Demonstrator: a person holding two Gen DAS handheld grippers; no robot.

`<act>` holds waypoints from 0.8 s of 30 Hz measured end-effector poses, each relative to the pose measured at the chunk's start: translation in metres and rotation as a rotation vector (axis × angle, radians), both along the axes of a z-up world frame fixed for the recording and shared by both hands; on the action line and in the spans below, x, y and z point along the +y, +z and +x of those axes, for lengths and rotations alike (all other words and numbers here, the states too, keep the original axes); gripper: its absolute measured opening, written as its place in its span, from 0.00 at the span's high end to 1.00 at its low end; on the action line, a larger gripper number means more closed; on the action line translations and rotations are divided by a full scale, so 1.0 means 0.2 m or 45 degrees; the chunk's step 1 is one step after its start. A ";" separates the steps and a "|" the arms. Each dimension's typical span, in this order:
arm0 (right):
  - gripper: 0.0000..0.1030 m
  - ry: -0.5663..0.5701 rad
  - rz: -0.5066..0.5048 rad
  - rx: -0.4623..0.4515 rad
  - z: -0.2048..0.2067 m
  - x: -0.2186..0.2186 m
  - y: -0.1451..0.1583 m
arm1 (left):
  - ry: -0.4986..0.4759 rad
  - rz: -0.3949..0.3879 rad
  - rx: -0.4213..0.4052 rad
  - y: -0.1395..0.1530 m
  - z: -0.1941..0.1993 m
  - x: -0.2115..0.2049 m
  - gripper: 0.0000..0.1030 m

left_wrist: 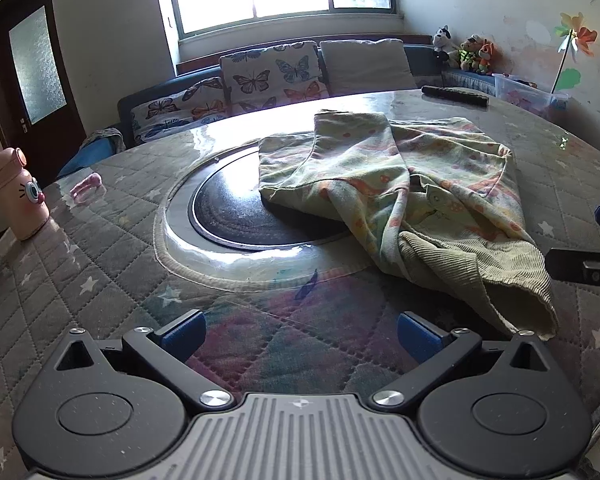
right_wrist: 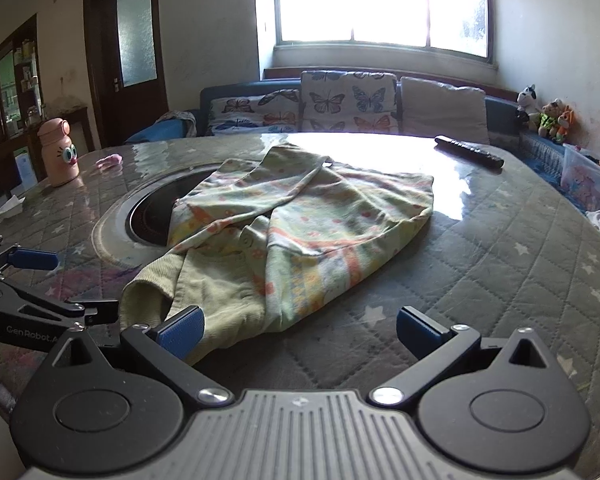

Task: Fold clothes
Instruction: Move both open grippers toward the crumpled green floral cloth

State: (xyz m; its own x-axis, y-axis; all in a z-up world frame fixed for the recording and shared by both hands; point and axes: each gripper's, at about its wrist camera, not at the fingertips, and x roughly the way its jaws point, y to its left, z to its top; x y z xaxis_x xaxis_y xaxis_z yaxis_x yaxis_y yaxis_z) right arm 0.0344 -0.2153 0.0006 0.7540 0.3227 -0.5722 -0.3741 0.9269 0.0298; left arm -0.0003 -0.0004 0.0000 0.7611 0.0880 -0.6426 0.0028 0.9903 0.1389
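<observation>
A crumpled pale green garment point(left_wrist: 404, 196) with orange and yellow print and a corduroy hem lies on the round quilted table point(left_wrist: 100, 264), partly over the dark round inset point(left_wrist: 228, 212). It also shows in the right wrist view point(right_wrist: 296, 232). My left gripper point(left_wrist: 300, 334) is open and empty, low over the table, left of the garment's near hem. My right gripper point(right_wrist: 300, 330) is open and empty at the garment's near edge, its left fingertip point(right_wrist: 182, 330) over the hem. The left gripper point(right_wrist: 32, 284) shows at the left edge of the right wrist view.
A pink cartoon bottle point(left_wrist: 18, 196) stands at the table's left edge, with a small pink item point(left_wrist: 86, 188) beside it. A black remote point(right_wrist: 468, 151) lies at the far right of the table. A sofa with butterfly cushions point(left_wrist: 272, 72) stands behind the table.
</observation>
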 end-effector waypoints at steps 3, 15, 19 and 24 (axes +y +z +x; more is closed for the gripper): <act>0.00 -0.013 0.006 -0.009 -0.01 0.01 0.00 | -0.003 -0.002 0.000 0.00 -0.01 -0.01 0.00; 0.00 0.025 0.028 0.030 -0.03 0.01 -0.01 | -0.015 -0.007 0.003 0.00 -0.02 -0.03 0.00; 0.00 0.020 0.026 0.038 -0.03 0.01 -0.01 | -0.018 -0.004 0.006 0.01 -0.02 -0.04 0.00; 0.00 0.028 0.024 0.044 -0.02 0.02 -0.01 | -0.022 0.000 0.006 0.01 -0.01 -0.04 0.00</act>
State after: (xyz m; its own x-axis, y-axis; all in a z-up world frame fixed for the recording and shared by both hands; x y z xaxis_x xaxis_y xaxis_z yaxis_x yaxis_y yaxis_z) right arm 0.0304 -0.2103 -0.0010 0.7266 0.3499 -0.5914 -0.3925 0.9178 0.0608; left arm -0.0032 -0.0074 0.0022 0.7595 0.0746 -0.6462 0.0206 0.9901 0.1386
